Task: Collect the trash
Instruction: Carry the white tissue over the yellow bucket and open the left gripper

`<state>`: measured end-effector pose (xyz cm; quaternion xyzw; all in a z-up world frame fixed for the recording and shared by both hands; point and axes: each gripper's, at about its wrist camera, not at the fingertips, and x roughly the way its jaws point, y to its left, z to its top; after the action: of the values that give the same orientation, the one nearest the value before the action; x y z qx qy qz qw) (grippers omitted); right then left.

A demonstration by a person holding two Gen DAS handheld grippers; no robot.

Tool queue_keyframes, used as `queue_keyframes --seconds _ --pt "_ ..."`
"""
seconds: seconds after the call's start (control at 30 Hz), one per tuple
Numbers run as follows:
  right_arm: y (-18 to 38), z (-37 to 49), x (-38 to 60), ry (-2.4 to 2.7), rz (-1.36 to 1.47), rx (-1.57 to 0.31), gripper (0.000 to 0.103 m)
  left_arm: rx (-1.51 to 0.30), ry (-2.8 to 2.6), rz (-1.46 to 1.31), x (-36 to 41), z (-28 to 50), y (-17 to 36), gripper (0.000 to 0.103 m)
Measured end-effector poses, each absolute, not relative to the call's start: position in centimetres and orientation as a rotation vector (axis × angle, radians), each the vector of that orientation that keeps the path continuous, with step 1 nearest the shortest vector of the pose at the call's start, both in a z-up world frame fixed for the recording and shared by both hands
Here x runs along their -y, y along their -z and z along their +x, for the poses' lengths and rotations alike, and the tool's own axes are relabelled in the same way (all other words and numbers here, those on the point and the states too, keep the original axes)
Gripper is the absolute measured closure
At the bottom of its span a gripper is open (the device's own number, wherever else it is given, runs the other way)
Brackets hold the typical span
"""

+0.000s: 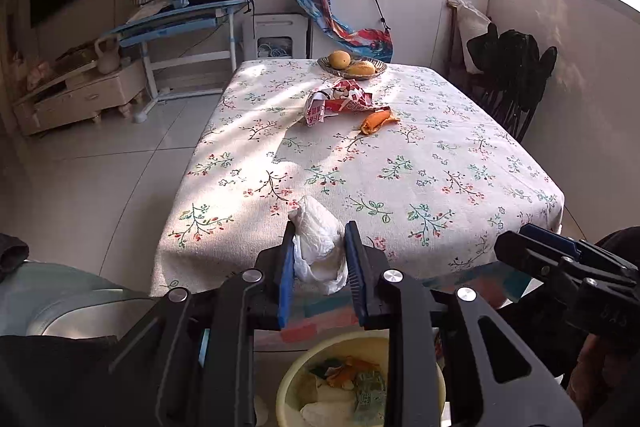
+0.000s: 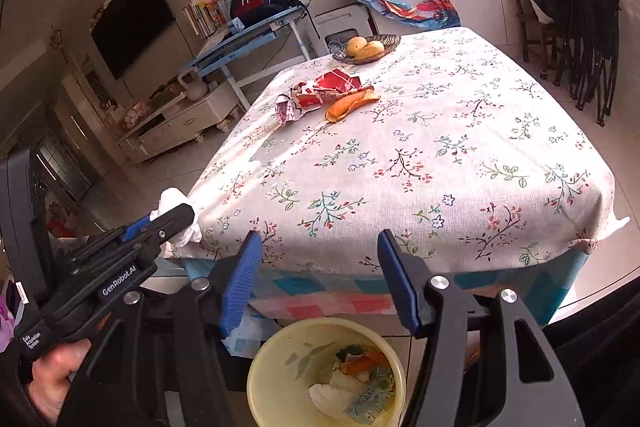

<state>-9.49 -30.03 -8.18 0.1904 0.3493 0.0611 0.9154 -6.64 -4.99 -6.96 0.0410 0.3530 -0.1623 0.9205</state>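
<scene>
My left gripper (image 1: pixel 318 239) is shut on a crumpled white tissue (image 1: pixel 318 243) and holds it over the near table edge, above a yellow bin (image 1: pixel 288 383) that holds wrappers, peel and tissue. The same tissue (image 2: pixel 176 215) and left gripper (image 2: pixel 170 217) show at the left of the right wrist view. My right gripper (image 2: pixel 320 247) is open and empty above the bin (image 2: pixel 264 367). A red and white wrapper (image 1: pixel 340 99) and an orange peel (image 1: pixel 376 121) lie on the far part of the table; both also show in the right wrist view, the wrapper (image 2: pixel 320 93) and the peel (image 2: pixel 348 105).
The table (image 1: pixel 400 179) has a floral cloth. A basket of mangoes (image 1: pixel 352 65) stands at its far edge. Black folding chairs (image 1: pixel 512 75) stand to the right, a blue desk (image 1: pixel 180 19) and a TV stand (image 1: pixel 80 95) to the left. Tiled floor lies on the left.
</scene>
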Motion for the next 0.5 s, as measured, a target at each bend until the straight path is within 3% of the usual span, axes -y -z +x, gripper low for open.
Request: queue_keyframes --seconds 0.17,0.37,0.5 --pt "8.5 -9.4 30.8 -0.108 0.446 -0.716 0.044 -0.806 0.379 0.106 6.1 -8.5 8.6 0.080" --pt "8.7 -8.8 30.8 -0.114 0.463 -0.721 0.044 -1.076 0.398 0.074 6.3 -10.1 13.5 0.080" --pt "8.9 -8.4 30.7 -0.115 0.470 -0.731 0.044 -1.239 0.403 0.117 7.1 -10.7 16.3 0.069"
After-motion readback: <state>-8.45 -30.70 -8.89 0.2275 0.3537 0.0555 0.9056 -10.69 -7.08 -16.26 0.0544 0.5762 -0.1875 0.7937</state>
